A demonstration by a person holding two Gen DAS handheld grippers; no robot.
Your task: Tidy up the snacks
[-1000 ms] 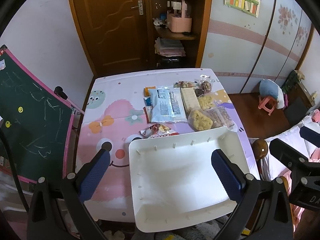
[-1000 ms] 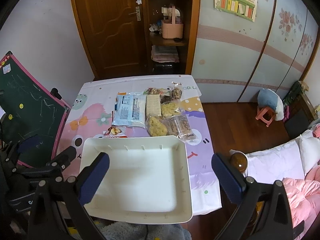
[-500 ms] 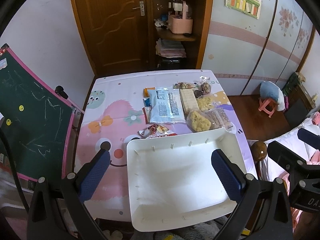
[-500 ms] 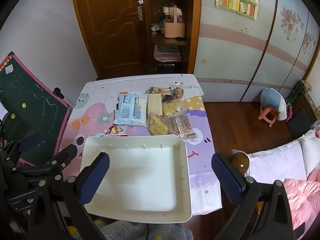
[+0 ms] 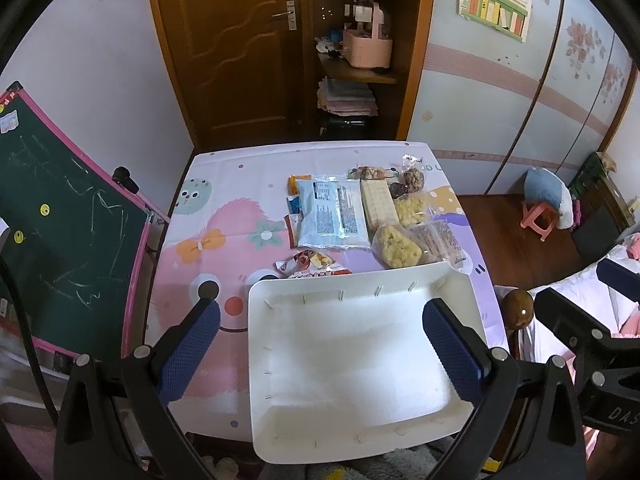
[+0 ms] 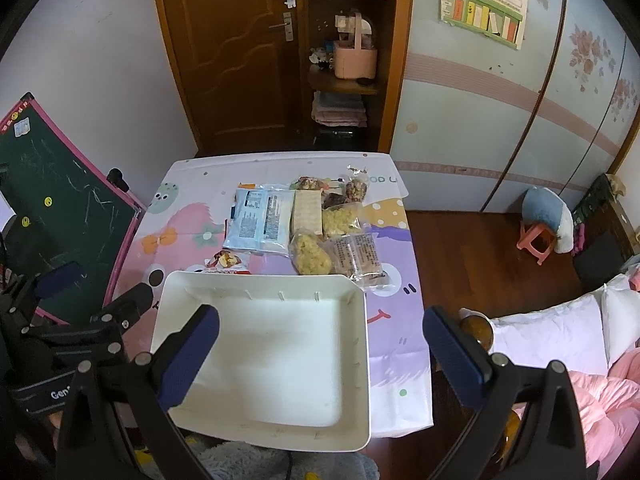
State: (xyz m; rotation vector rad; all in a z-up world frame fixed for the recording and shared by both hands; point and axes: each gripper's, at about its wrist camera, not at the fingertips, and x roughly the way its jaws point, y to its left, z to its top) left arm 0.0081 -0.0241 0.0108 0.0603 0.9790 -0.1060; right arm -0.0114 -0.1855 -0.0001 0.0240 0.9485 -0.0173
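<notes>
A white tray (image 5: 260, 320) (image 6: 362, 320) with nothing in it sits at the near edge of the table. Behind it lies a cluster of snacks: a pale blue packet (image 5: 330, 212) (image 6: 262, 220), a cream cracker pack (image 5: 376, 202), yellow puffed snack bags (image 5: 396, 246) (image 6: 310, 254), a clear wrapped bar pack (image 6: 358, 254) and a small red packet (image 5: 310, 260) (image 6: 224, 260). My left gripper (image 5: 320, 332) hovers open over the tray. My right gripper (image 6: 320, 332) is open above the tray's right side. Neither holds anything.
The table wears a pink cartoon cloth (image 5: 224, 240). A green chalkboard (image 5: 52, 208) leans at the left. Behind the table stand a wooden door (image 5: 240, 48) and shelves (image 5: 360, 64). A bed with pink bedding (image 6: 600, 392) and a pink stool (image 6: 538, 240) are at the right.
Both views have shifted slightly, the left gripper drifting a little right and the right gripper a little left and back. The tray and the snacks stay put. Both grippers remain open.
</notes>
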